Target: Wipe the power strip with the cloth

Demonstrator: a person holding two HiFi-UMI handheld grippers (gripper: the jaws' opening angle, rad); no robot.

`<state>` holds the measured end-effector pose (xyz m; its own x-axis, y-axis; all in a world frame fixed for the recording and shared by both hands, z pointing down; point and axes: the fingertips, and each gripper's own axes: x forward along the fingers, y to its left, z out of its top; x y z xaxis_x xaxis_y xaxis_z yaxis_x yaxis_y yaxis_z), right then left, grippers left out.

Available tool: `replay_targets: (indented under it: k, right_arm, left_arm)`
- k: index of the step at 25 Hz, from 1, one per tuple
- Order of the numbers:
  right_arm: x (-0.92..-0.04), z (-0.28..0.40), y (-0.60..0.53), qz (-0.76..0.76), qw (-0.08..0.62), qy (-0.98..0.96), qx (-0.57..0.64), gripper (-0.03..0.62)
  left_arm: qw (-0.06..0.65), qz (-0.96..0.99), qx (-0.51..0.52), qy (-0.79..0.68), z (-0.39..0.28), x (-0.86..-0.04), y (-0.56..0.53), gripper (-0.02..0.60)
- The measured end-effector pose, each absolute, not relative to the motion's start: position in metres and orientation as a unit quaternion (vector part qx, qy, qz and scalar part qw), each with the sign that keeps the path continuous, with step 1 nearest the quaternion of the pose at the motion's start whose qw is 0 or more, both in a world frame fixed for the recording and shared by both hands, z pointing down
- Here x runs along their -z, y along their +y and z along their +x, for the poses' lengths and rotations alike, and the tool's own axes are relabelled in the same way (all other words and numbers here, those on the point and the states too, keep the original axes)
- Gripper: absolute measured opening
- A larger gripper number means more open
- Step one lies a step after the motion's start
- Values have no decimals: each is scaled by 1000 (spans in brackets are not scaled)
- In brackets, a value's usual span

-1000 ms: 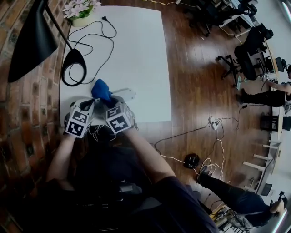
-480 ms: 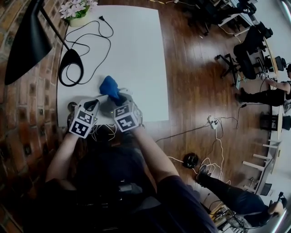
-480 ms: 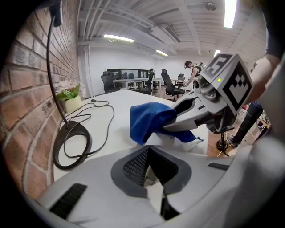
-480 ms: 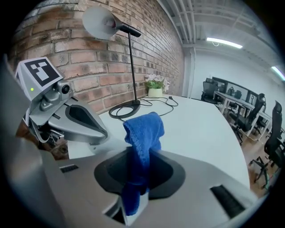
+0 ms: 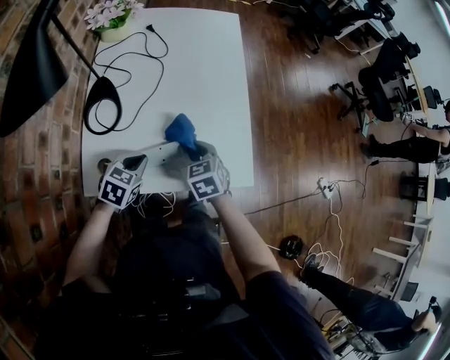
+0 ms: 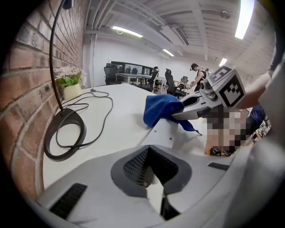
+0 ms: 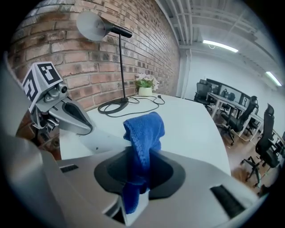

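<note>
While the power strip [image 5: 156, 150] lies near the white table's [image 5: 211, 84] front edge, a blue cloth [image 5: 181, 131] is pinched over it by the right gripper [image 5: 191, 149]; the left gripper [image 5: 135, 166] is held at its end, jaws pressed together.

Table [image 5: 211, 84]: white, set against the brick wall [image 5: 35, 211].
Lamp [image 5: 105, 91]: black, its base at the table's left edge.
Cable [image 5: 166, 49]: black, looped over the tabletop.
Flower pot [image 5: 112, 17]: far left corner.
Floor [image 5: 302, 105]: wood, with office chairs [image 5: 380, 77] beyond.
</note>
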<state>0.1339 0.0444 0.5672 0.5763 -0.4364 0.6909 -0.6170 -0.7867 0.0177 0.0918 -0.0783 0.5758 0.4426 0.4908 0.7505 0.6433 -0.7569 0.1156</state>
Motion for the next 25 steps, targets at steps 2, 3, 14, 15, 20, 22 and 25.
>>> replay_targets:
  k: [2, 3, 14, 15, 20, 22, 25]
  right_arm:
    - [-566, 136, 48, 882, 126, -295, -344, 86]
    - [-565, 136, 49, 884, 124, -294, -342, 86]
    - [-563, 137, 49, 891, 106, -284, -339, 86]
    - [-563, 137, 49, 891, 105, -284, -339, 86]
    - [-564, 140, 49, 891, 102, -280, -342, 86]
    - [-563, 143, 50, 892, 104, -276, -344, 86]
    - [-564, 141, 49, 890, 103, -273, -351, 86]
  left_arm:
    - [95, -842, 411, -337, 92, -575, -77, 8]
    - [92, -843, 411, -334, 92, -576, -77, 9]
    - [45, -842, 424, -329, 93, -575, -78, 9]
    - [45, -842, 424, -330, 93, -575, -78, 11]
    - [50, -846, 417, -328, 94, -574, -79, 11]
    - [56, -847, 414, -329, 98, -574, -77, 11]
    - [62, -844, 418, -331, 95, -576, -77, 11]
